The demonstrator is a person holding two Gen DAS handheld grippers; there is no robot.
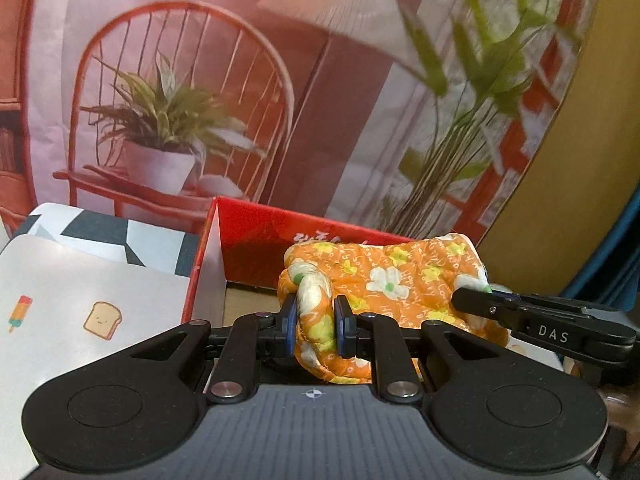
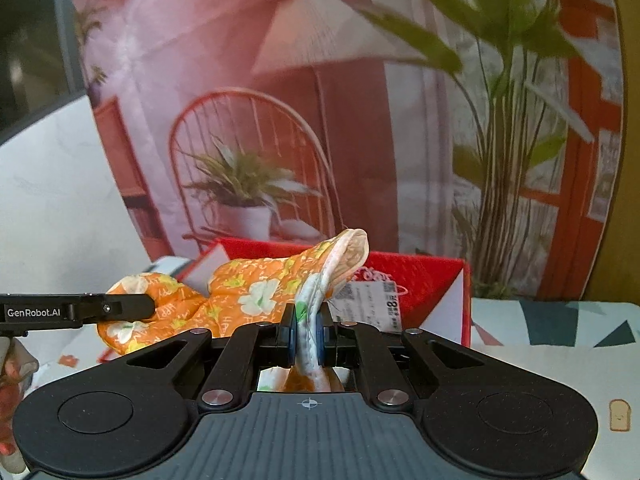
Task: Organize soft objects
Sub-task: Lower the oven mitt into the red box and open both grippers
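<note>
You are holding one orange quilted oven mitt with white and yellow flowers [image 1: 384, 276] between your two grippers, and it is hanging in the air just in front of the open red cardboard box [image 1: 256, 240]. Your left gripper [image 1: 316, 322] is pinching a bunched fold at the thumb end of the mitt; its blue pads [image 1: 290, 320] are standing only a little apart, because the thick fabric is filling the gap between them. Your right gripper [image 2: 308, 334] is clamping the pale lined cuff edge of the mitt, and its jaws are almost fully closed on this thin layer, with the cuff opening rising above the fingers. In the left view your right gripper is showing at the right as a black arm reaching into the far end of the mitt; in the right view your left gripper is coming in from the left to the thumb end. The box is standing on a table covered with a light cloth printed with toast and ice-lolly pictures [image 1: 100, 284], near a backdrop printed with a red chair and potted plant [image 1: 180, 100]. A white paper label with barcode [image 2: 376, 300] is lying against the inner wall of the box, behind the cuff.
</note>
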